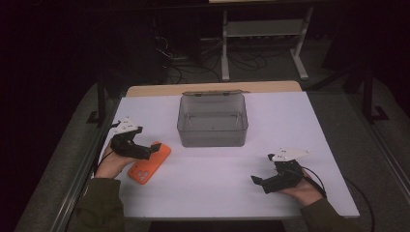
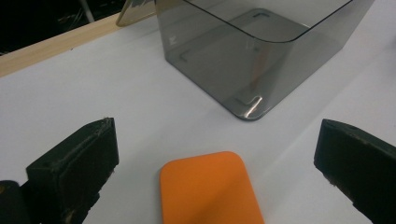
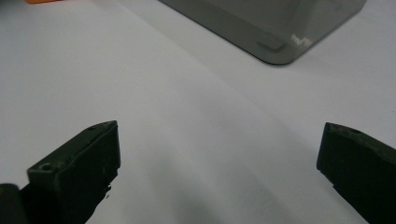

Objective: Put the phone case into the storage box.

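White tabletop amid dark room

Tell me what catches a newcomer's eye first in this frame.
The bright orange phone lies flat at the left of the white table, right under the open left tongs. Behind it, mid-table, stands a smoky clear box with its lid off. The right tongs hang open at the near right.
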